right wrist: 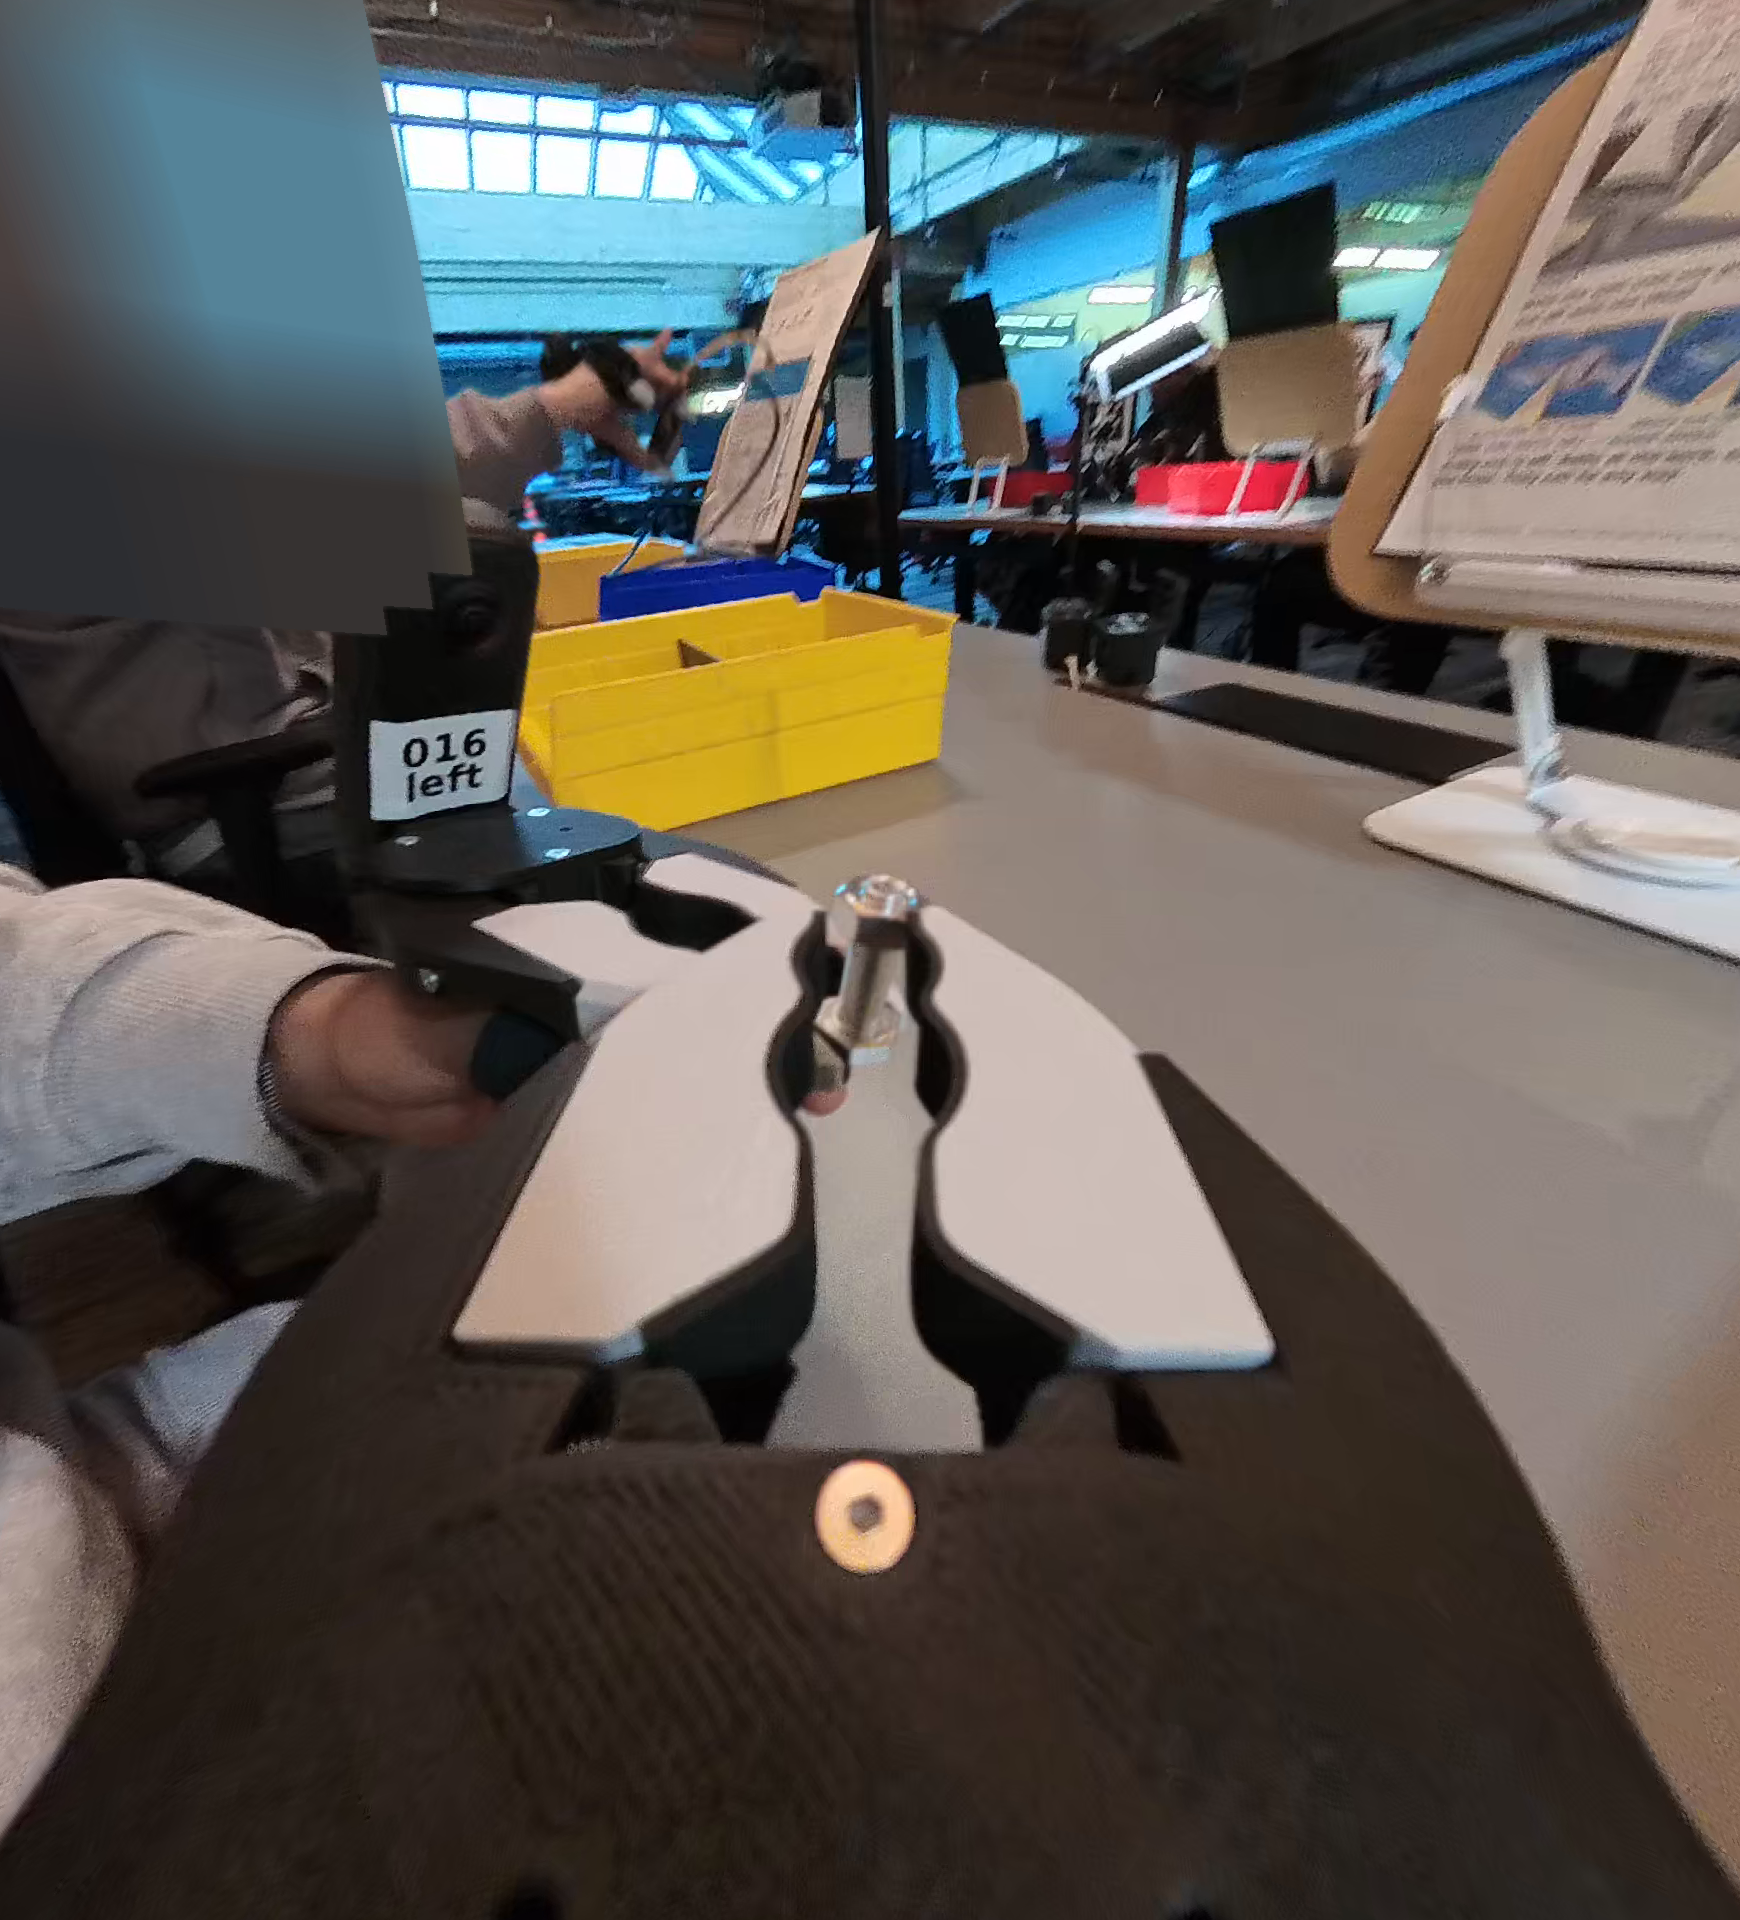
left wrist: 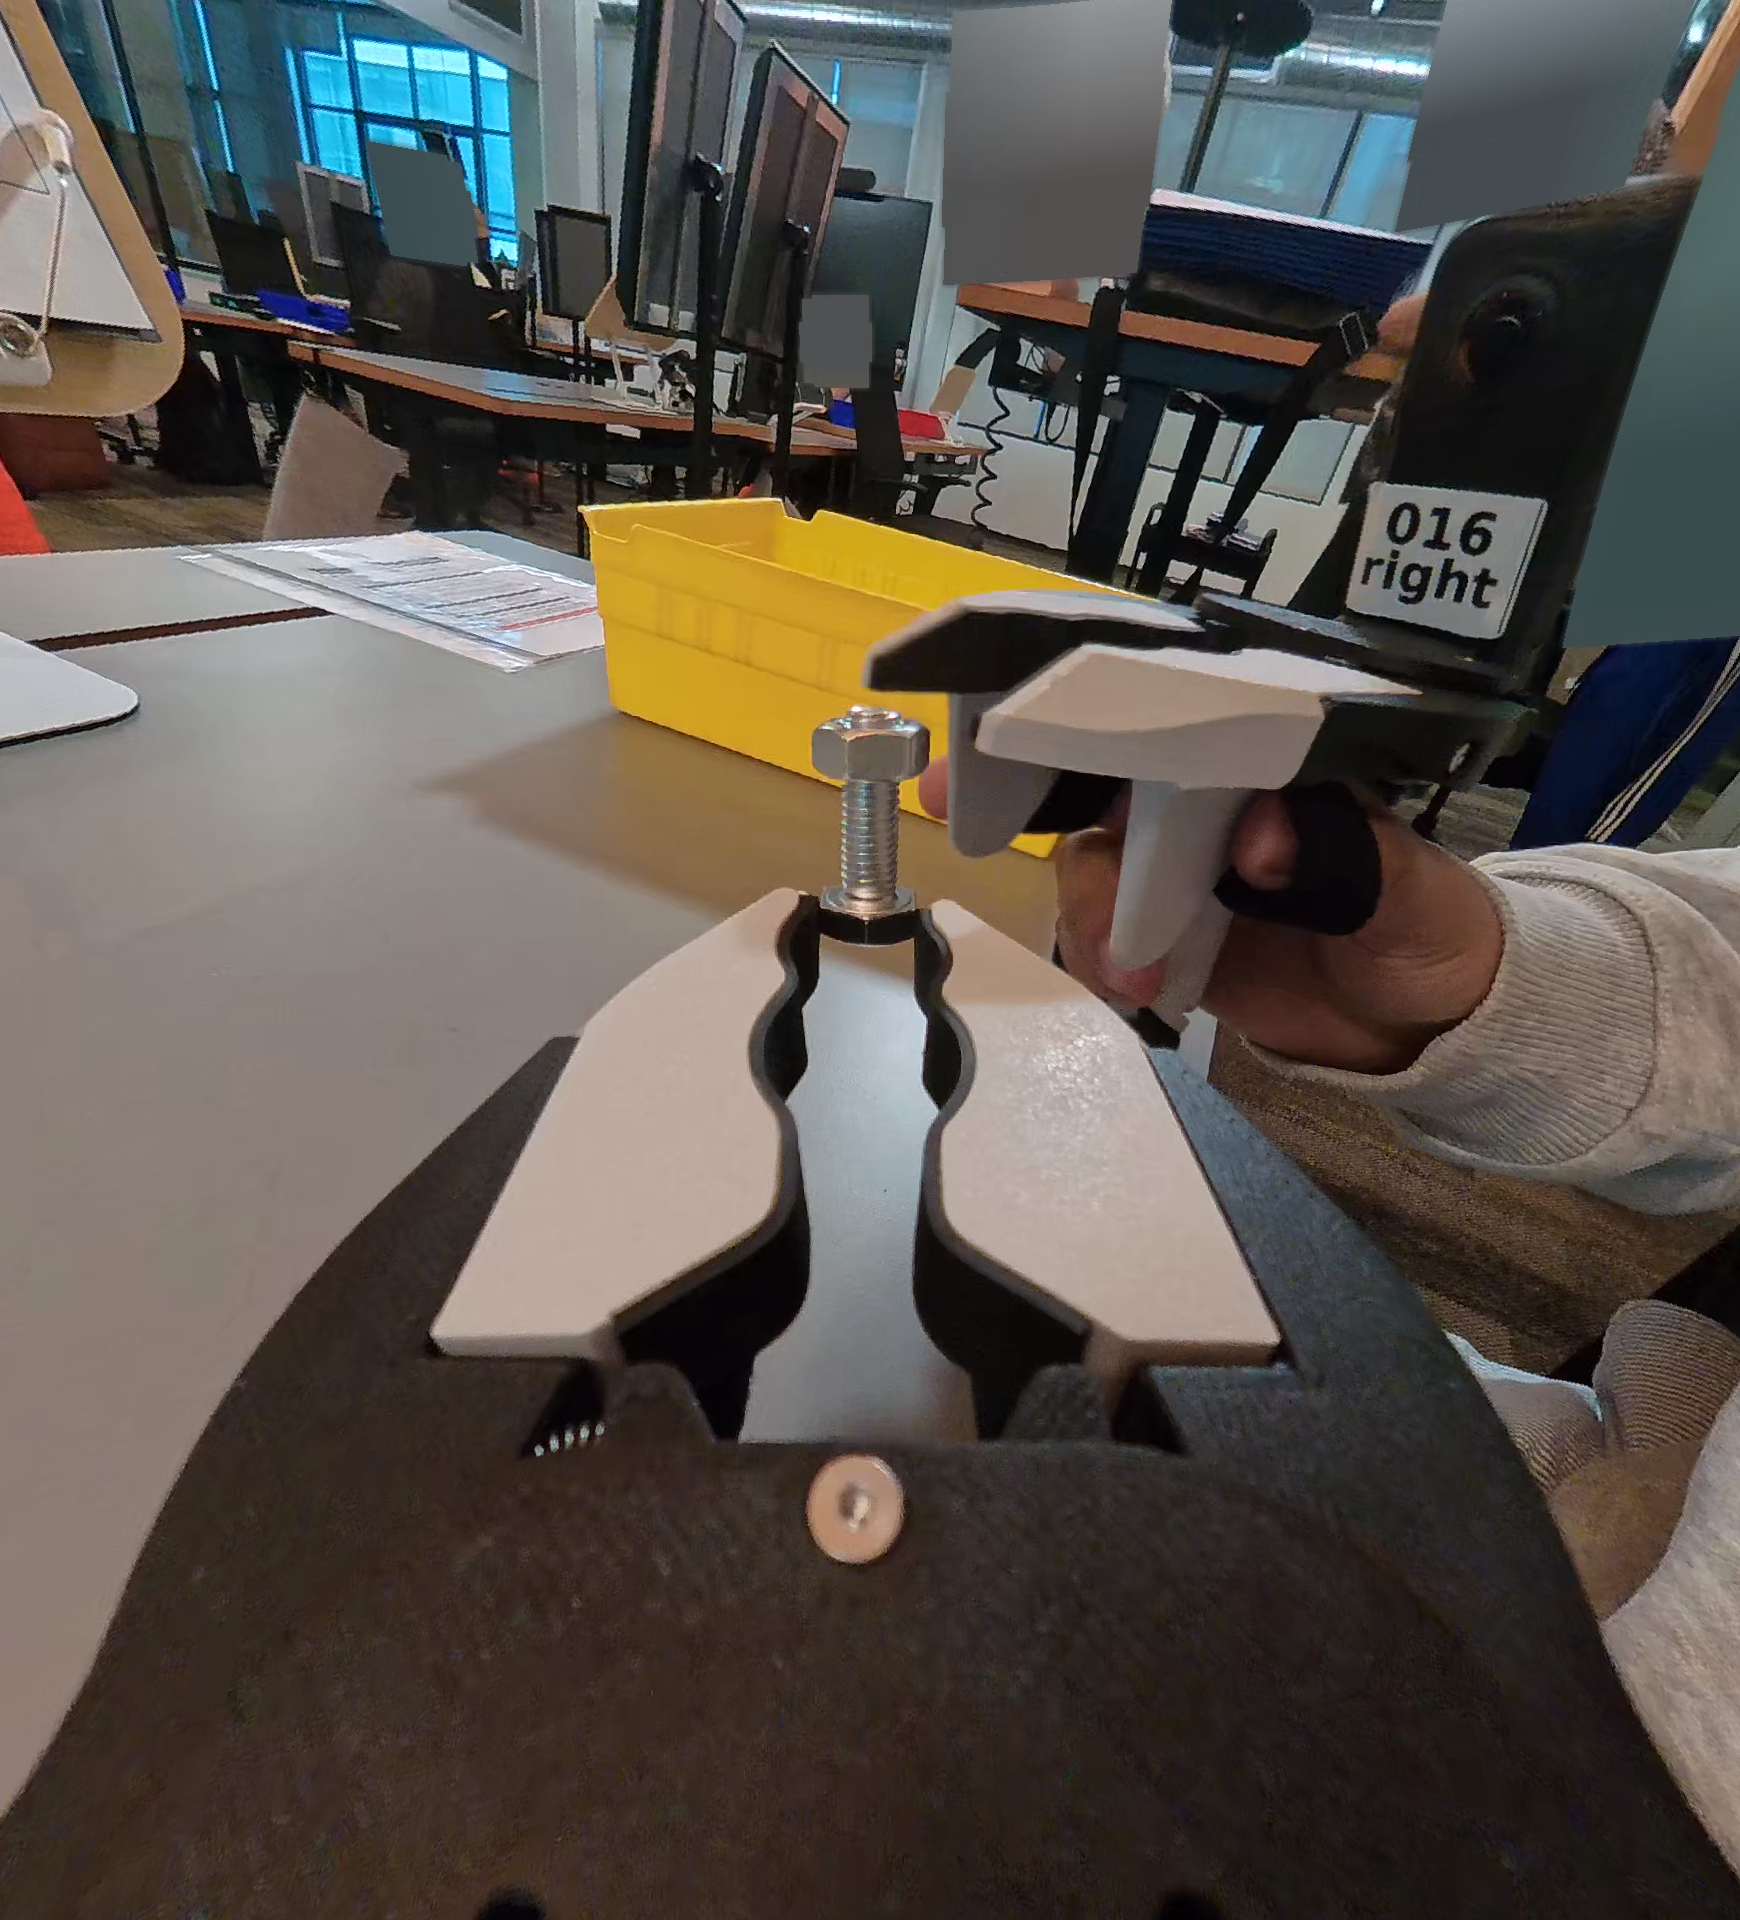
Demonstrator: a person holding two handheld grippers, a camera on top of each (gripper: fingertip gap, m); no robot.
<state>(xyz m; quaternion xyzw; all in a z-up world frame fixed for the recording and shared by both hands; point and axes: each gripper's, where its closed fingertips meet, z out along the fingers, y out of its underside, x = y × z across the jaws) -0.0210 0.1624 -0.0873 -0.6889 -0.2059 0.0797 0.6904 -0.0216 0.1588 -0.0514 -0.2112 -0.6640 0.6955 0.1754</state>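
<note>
Left gripper (left wrist: 866, 920): fingers closed on the head end of a bolt (left wrist: 864, 831), which is held clear above the grey table (left wrist: 326, 883). The bolt is seen standing upright from the fingertips, long axis vertical, head down between the tips, threaded end pointing up. A hex nut (left wrist: 869, 743) is seated at the top of the thread.

Right gripper (left wrist: 939, 675): seen in the left wrist view just to the right of the nut and slightly above it, not touching; fingers apart, nothing held. In its own view the right gripper (right wrist: 871, 935) is shown with the bolt (right wrist: 866, 977) framed in the gap between its fingers, nut (right wrist: 876, 899) near the tips; contact cannot be told from that blurred view.

The right gripper is judged the nearer to the nut; the left one holds the opposite end.

A yellow bin (left wrist: 741, 613) is noted behind on the table, with a laminated sheet (left wrist: 409, 592) to its left and a white stand base (right wrist: 1593, 862).
</note>
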